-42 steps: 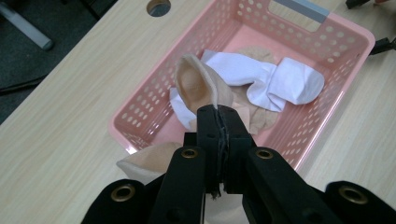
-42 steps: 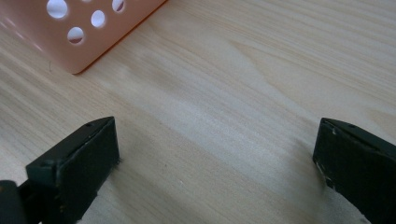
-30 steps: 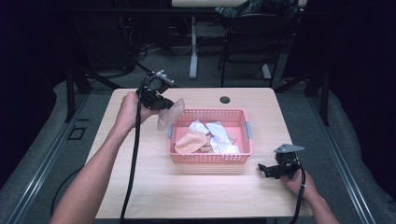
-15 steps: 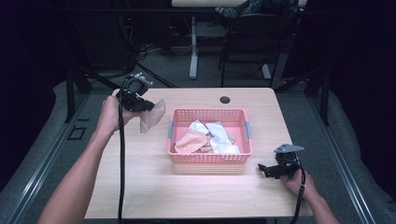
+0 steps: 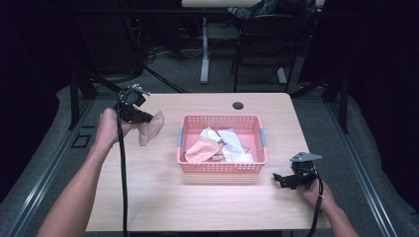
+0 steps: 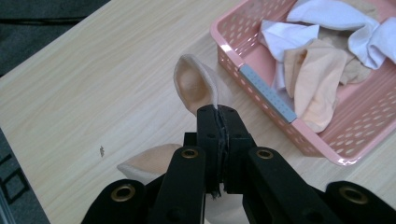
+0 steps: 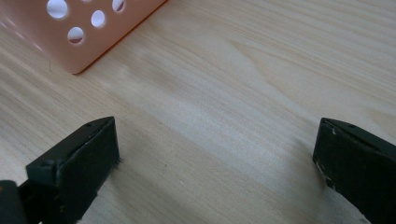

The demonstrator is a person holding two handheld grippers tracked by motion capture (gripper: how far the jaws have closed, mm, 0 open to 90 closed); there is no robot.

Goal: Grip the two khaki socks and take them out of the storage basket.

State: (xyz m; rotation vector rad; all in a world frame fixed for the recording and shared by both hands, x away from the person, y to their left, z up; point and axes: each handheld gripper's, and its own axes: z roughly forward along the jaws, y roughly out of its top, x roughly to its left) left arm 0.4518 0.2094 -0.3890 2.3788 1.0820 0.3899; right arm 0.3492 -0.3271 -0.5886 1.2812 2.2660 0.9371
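A peach sock (image 5: 150,128) (image 6: 194,86) hangs from my left gripper (image 5: 144,117) (image 6: 218,112), whose jaws are shut on its edge, above the table left of the pink basket (image 5: 220,168) (image 6: 285,122). More peach and white socks (image 5: 220,145) (image 6: 313,70) lie in a heap inside the basket. My right gripper (image 5: 282,179) (image 7: 215,149) rests on the table by the basket's front right corner (image 7: 70,51), jaws wide apart with only bare wood between them.
The light wooden table (image 5: 148,197) has a dark cable hole (image 5: 238,105) near its far edge. Dark chair and desk legs stand on the floor behind the table. The left gripper's cable (image 5: 121,173) trails down along the forearm.
My left gripper has carried the peach sock leftward and lower, away from the basket toward the table's left side. The right gripper has stayed put.
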